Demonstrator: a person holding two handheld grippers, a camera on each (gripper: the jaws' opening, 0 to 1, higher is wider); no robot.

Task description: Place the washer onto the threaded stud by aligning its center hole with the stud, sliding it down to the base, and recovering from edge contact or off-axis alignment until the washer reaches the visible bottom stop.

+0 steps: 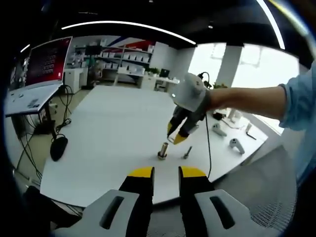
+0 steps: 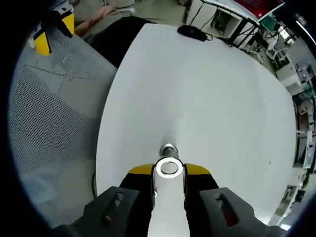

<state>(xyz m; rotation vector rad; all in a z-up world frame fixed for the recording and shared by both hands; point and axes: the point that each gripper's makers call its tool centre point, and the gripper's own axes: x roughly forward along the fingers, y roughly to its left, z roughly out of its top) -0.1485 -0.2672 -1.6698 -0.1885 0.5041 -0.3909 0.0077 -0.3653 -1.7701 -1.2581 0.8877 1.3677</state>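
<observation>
In the right gripper view my right gripper (image 2: 169,171) is shut on a flat metal washer (image 2: 158,168), held level between the yellow fingertips. The threaded stud (image 2: 169,147) stands upright on the white table (image 2: 197,89), just beyond the washer and apart from it. From the left gripper view, the right gripper (image 1: 175,138) hangs a little above and right of the stud (image 1: 162,150), held by a gloved hand. My left gripper (image 1: 168,173) stays back at the near table edge, open, with nothing between its fingers. It also appears far off as the left gripper (image 2: 52,32).
A loose bolt (image 1: 187,152) stands right of the stud. Small white and grey parts (image 1: 237,144) lie toward the table's right edge. A black mouse (image 2: 192,32) rests at one end of the table. A grey mesh chair (image 2: 49,108) sits beside the table. Desks and shelves stand beyond.
</observation>
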